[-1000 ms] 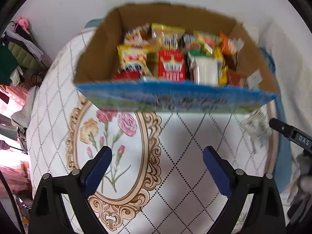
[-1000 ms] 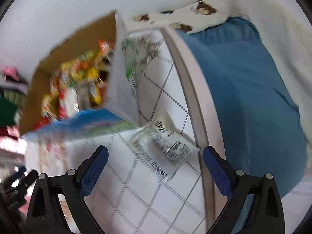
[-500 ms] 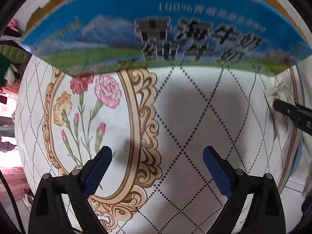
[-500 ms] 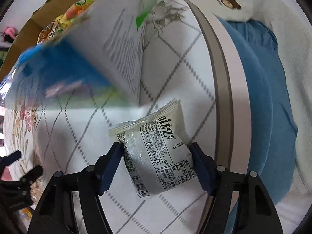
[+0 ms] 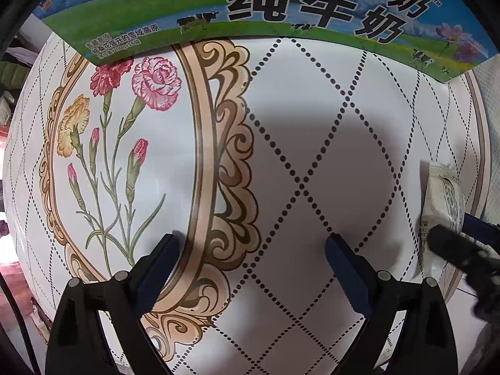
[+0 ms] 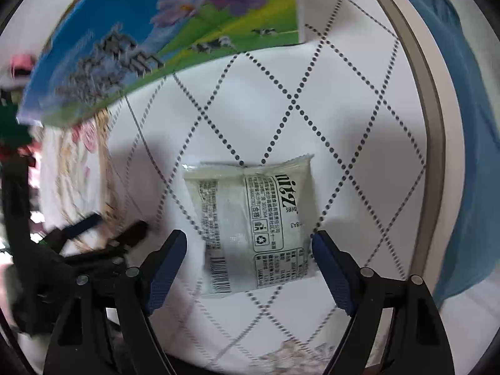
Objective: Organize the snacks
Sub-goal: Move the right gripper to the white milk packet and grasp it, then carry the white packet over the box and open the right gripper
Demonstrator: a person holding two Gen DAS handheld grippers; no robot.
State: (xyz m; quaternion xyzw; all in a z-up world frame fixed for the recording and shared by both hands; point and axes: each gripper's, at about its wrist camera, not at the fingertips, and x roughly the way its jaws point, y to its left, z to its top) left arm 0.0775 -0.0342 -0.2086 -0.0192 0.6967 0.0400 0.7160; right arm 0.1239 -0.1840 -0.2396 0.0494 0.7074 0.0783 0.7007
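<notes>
White tabletop (image 5: 312, 143) printed with dotted diamonds and a framed bunch of carnations (image 5: 125, 118) fills both wrist views, with a tan band along its rim and blue cloth (image 6: 462, 125) beyond that rim on the right gripper's outer side.

Ahead of both tools stands a milk carton box (image 5: 281, 9), its blue-and-green printed wall with cows and black characters closing off the top of each view; its inside cannot be seen.

Left gripper (image 5: 250, 262) hovers low over the table with its blue-padded fingers spread wide and nothing between them.

Right gripper (image 6: 248, 257) is also spread, its fingers straddling a pale snack packet (image 6: 250, 225) that lies flat on the table, printed back up, barcode toward the tool. The right-hand pad sits just beside the packet's edge; whether it touches cannot be told, and the left-hand pad stands slightly clear. From the left wrist view the same packet shows far to the right, near the rim.
</notes>
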